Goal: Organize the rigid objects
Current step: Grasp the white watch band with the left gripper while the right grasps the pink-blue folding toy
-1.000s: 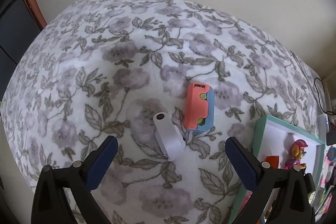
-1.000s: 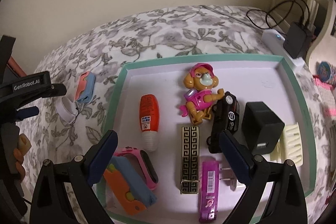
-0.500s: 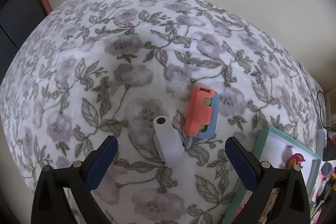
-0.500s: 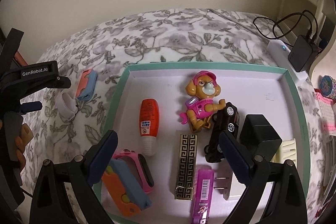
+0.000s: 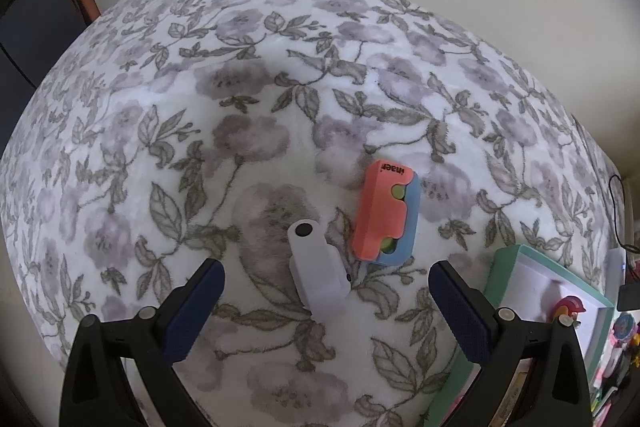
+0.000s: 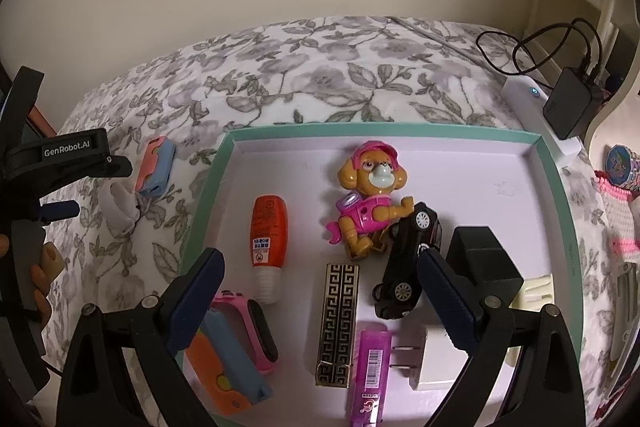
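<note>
A white plastic clip-shaped object lies on the floral blanket, between the wide-apart fingers of my open left gripper. Just right of it sits an orange and blue block. Both also show in the right wrist view as the white object and block, left of the green-rimmed tray. My right gripper hangs open and empty over the tray, above a gold-patterned bar, a black toy car and a pink puppy figure.
The tray also holds an orange tube, a pink watch, an orange and blue block, a purple lighter, a black charger and a white plug. A power bank with cables lies at the back right.
The left gripper has drawn back and risen a little; the white object and block now sit further up between its fingers. The right gripper has lifted slightly over the tray. Both stayed open.
</note>
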Demonstrator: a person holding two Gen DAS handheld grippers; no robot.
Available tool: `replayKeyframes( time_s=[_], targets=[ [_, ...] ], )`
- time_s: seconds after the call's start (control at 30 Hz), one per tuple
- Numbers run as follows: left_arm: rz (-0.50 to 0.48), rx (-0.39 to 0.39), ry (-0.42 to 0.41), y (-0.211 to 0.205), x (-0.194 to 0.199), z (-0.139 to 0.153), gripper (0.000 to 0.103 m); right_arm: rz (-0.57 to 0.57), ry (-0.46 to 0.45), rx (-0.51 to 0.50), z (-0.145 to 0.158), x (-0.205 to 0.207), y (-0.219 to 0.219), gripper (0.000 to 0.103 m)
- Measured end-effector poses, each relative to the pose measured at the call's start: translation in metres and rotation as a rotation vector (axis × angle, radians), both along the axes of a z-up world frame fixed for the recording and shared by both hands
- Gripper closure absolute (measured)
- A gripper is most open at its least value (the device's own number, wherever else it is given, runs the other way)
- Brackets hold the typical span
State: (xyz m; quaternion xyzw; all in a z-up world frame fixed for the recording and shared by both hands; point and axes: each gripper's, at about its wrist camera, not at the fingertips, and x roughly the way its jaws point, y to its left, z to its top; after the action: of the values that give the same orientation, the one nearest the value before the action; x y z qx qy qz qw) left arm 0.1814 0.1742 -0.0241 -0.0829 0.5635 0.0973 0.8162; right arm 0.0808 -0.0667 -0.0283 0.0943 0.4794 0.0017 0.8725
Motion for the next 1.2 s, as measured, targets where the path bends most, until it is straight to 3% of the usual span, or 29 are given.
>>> replayKeyframes(
  time_s=[0.33,0.73,0.97,1.03,1.2],
  targets=[
    [0.024,-0.006,0.027,0.017,0.006,-0.01,0.002,0.038,-0.015,-0.006,0.018,0.038,0.009,0.006],
    [0.004,-0.04,0.064,0.022,0.007,-0.02,0.043,0.146,-0.018,0.055,0.032,0.096,0.053,0.006],
    [-0.008,-0.081,0.055,0.025,0.006,-0.019,0.077,0.205,0.024,0.078,0.018,0.125,0.085,0.01],
    [-0.01,-0.084,0.053,0.028,0.006,-0.017,0.082,0.22,0.046,0.085,0.012,0.132,0.093,0.023],
    [0.033,-0.096,0.04,0.041,0.005,-0.015,0.083,0.259,0.087,0.092,-0.002,0.14,0.114,0.029]
  ],
)
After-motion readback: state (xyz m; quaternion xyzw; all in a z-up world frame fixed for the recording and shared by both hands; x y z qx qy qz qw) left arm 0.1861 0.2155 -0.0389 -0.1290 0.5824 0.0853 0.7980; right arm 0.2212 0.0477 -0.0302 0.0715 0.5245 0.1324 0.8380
